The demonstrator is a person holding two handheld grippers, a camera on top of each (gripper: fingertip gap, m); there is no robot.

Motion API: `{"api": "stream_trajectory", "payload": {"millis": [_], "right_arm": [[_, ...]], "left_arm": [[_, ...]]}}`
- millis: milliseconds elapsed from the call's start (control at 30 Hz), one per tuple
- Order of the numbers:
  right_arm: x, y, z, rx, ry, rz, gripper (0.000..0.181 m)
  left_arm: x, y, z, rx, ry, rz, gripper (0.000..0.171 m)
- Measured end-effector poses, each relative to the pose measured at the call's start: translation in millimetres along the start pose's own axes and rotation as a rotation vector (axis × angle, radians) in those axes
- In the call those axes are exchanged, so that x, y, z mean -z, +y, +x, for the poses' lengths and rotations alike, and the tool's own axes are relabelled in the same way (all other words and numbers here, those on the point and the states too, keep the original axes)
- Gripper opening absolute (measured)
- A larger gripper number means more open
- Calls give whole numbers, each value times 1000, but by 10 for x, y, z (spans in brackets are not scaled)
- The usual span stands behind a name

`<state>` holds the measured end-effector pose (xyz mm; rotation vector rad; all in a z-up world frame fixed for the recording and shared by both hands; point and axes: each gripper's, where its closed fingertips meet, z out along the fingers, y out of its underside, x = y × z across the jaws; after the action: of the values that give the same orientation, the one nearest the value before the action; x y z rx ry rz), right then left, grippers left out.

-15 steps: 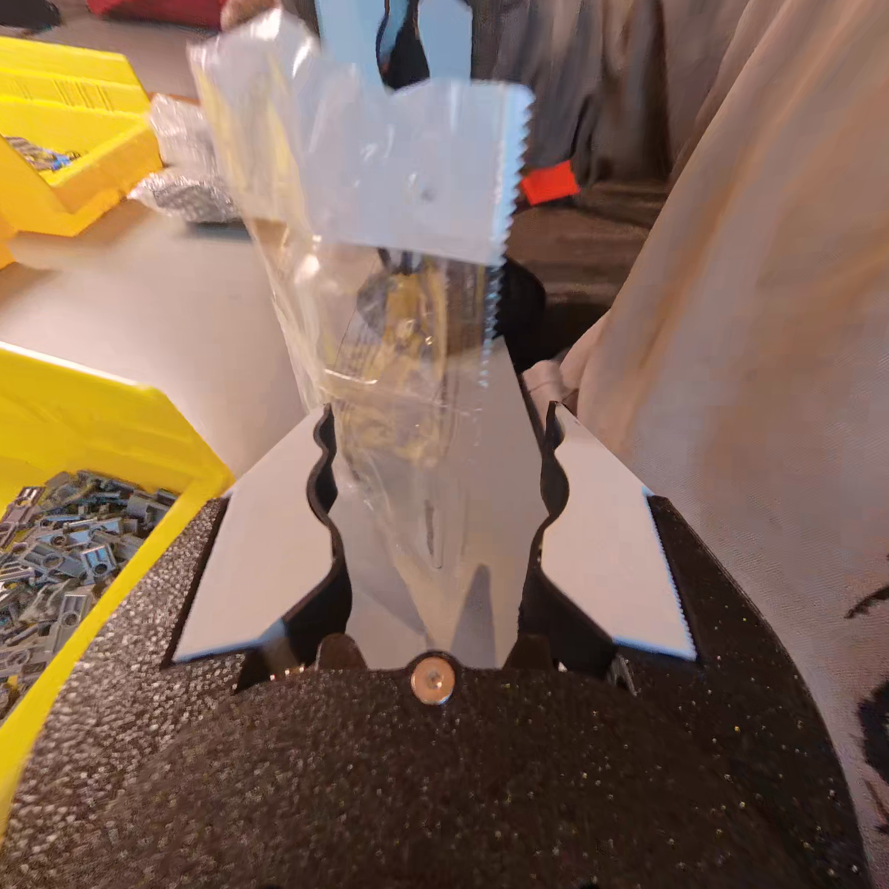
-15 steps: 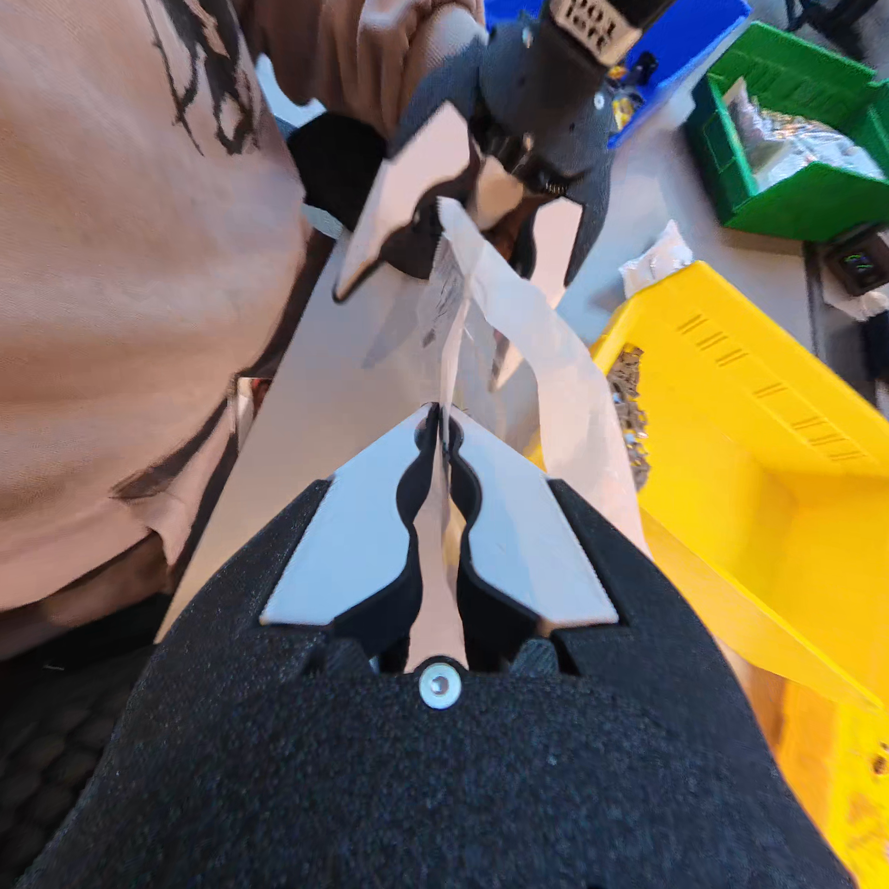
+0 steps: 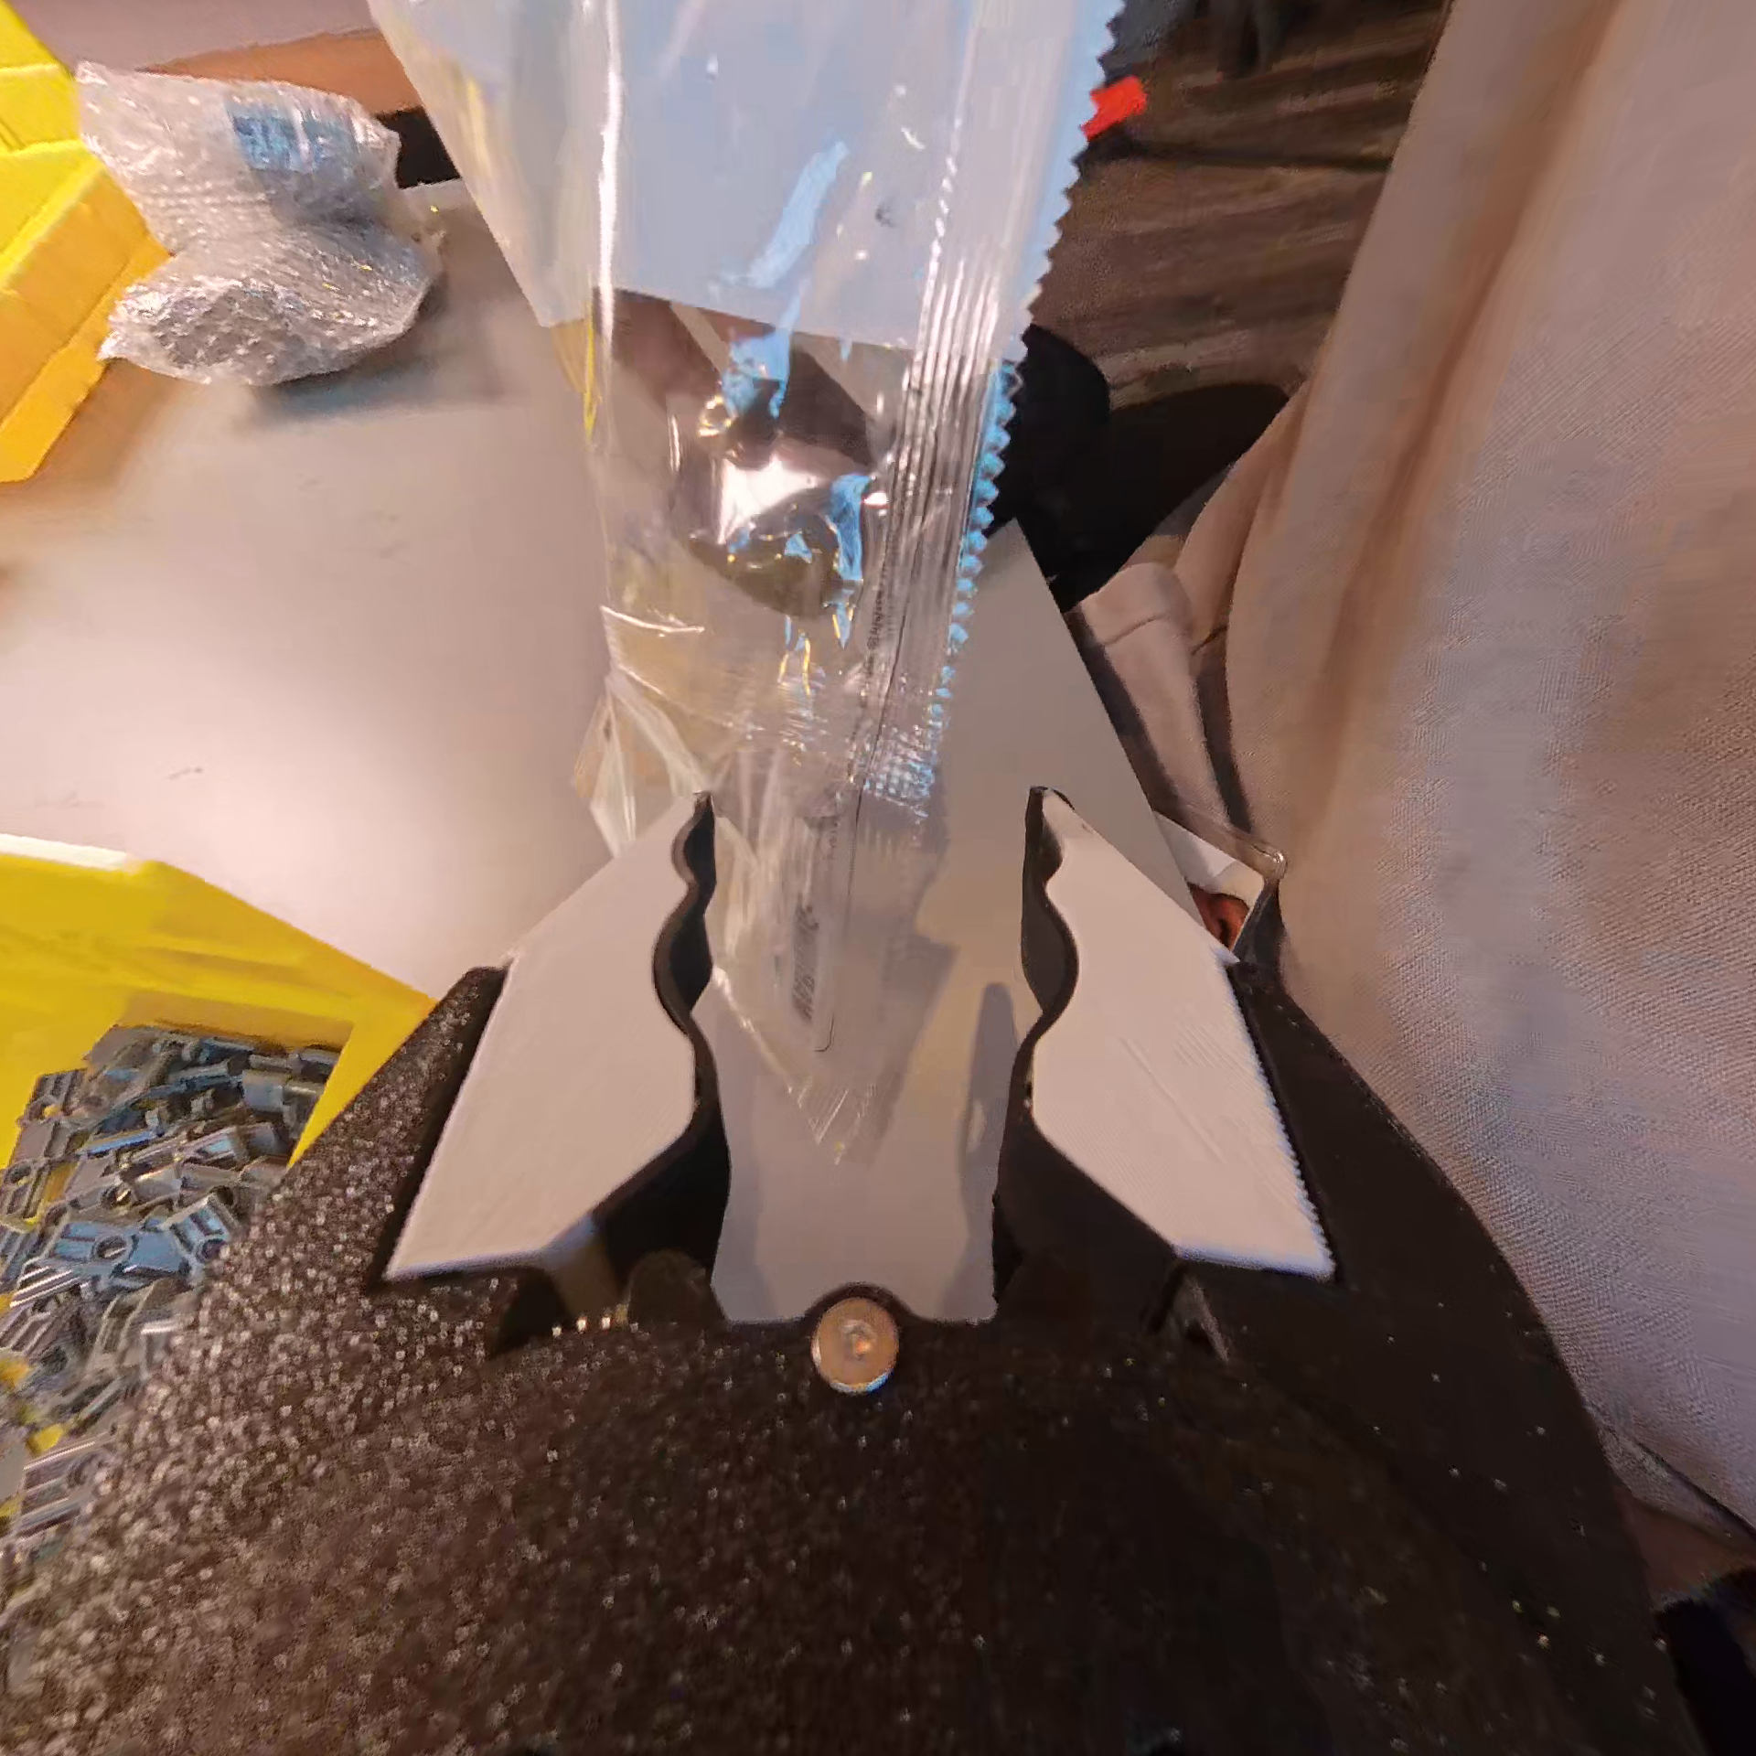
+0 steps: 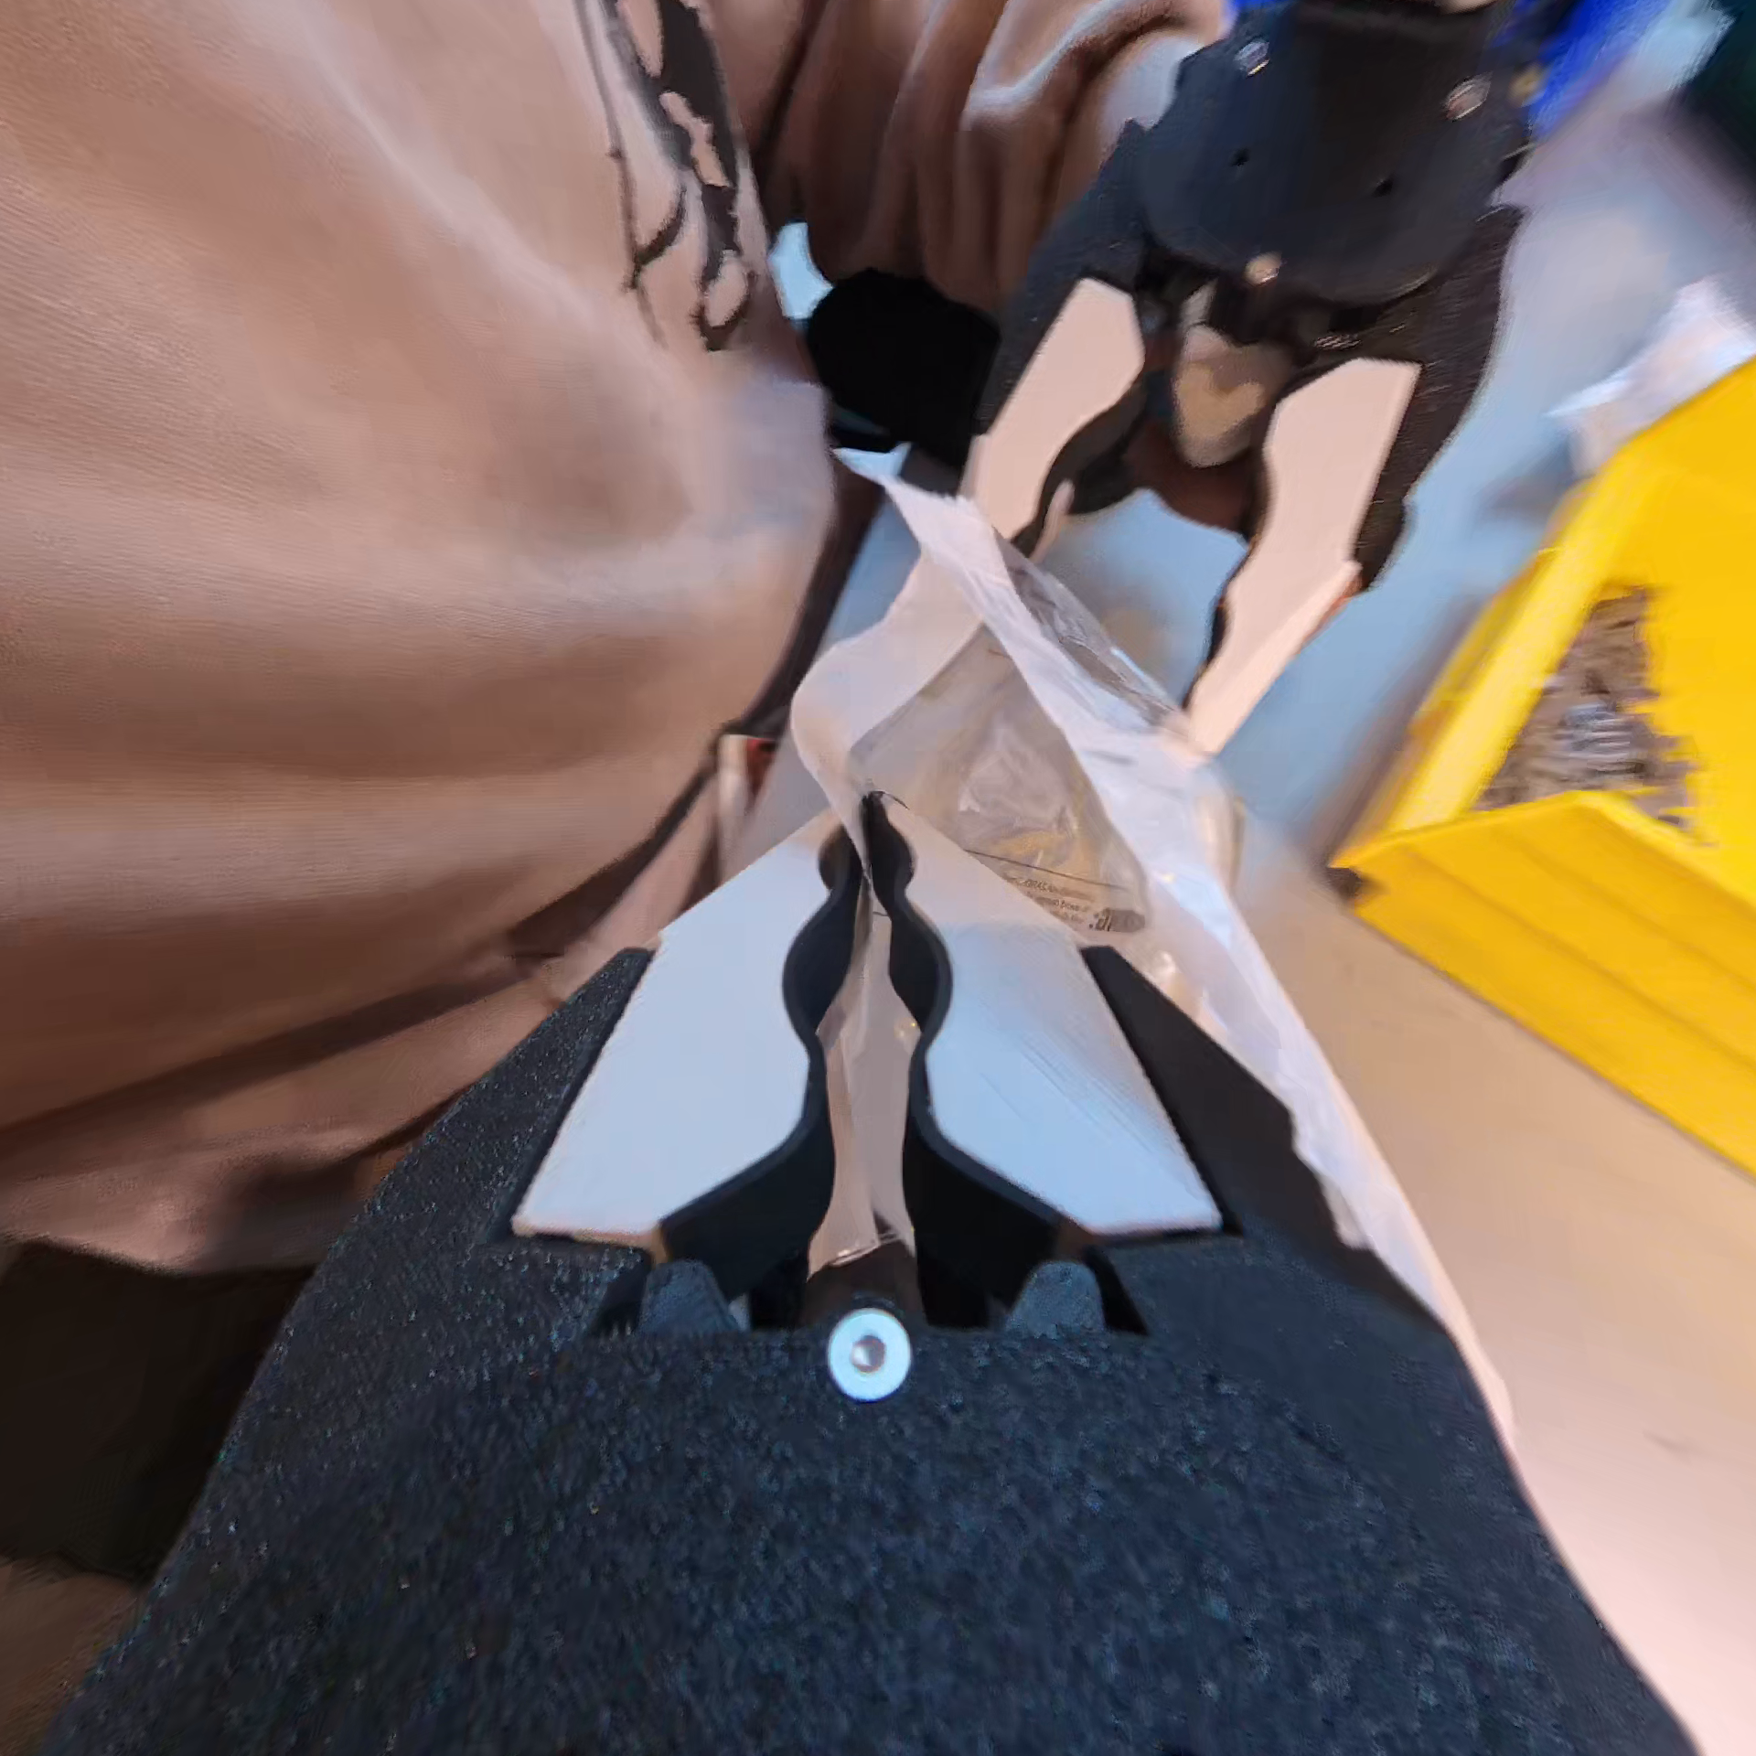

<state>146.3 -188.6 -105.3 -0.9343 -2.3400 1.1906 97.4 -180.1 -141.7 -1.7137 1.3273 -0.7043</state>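
Right gripper (image 4: pixel 867 808): jaws pinched together on the clear plastic bag (image 4: pixel 1007 760), which holds small dark parts. Left gripper (image 3: pixel 869 808): jaws apart, with the bag's lower corner hanging between them and nothing clamped.

In the left view, a yellow bin (image 3: pixel 190 931) of grey parts sits at 8 o'clock and a bubble-wrap bundle (image 3: pixel 257 228) at 10. The table (image 3: pixel 285 665) is bare at 9, with its edge close at 2. The person's beige shirt (image 3: pixel 1520 665) fills 3 o'clock, so it's tight on that side.

Grey tabletop (image 3: pixel 285 665) below the left gripper (image 3: pixel 869 817), warmly lit. Yellow bin (image 3: pixel 190 950) at lower left, bubble wrap (image 3: pixel 257 238) far left, beige cloth (image 3: pixel 1520 665) right.
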Motion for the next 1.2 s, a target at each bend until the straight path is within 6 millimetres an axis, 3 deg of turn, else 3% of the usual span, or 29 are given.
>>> {"api": "stream_trajectory", "payload": {"millis": [100,200,267,400,500,567,700,800,833,933,1000,1067,1200], "right_arm": [[93,-93,68,63,121,83,0],[109,3,206,43,230,50,0],[71,138,215,2,237,-3,0],[11,340,213,-91,234,-78,0],[-54,426,37,-127,120,-104,0],[-76,475,26,-107,123,-92,1],[-14,299,31,-334,78,171,39],[197,135,96,-526,49,453,58],[282,133,175,-592,72,529,55],[386,348,462,-761,232,602,23],[302,529,572,-822,343,516,10],[168,652,630,-786,456,352,10],[81,756,750,-491,657,54,7]], "left_arm": [[118,-129,-53,43,9,95,54],[148,-148,-179,4,-59,72,37],[136,-95,-274,-33,-123,-8,2],[149,-136,-354,-68,-199,-67,0],[62,-99,-258,-114,-195,-116,0],[29,-46,-220,-146,-216,-143,0],[33,51,-138,-166,-250,-155,0],[34,176,-96,-197,-288,-188,0],[33,201,-86,-202,-299,-186,0],[25,218,-78,-201,-328,-159,0],[-3,205,-77,-214,-342,-150,0],[-66,208,-65,-244,-346,-160,0],[-164,216,-19,-254,-326,-154,0]]}}
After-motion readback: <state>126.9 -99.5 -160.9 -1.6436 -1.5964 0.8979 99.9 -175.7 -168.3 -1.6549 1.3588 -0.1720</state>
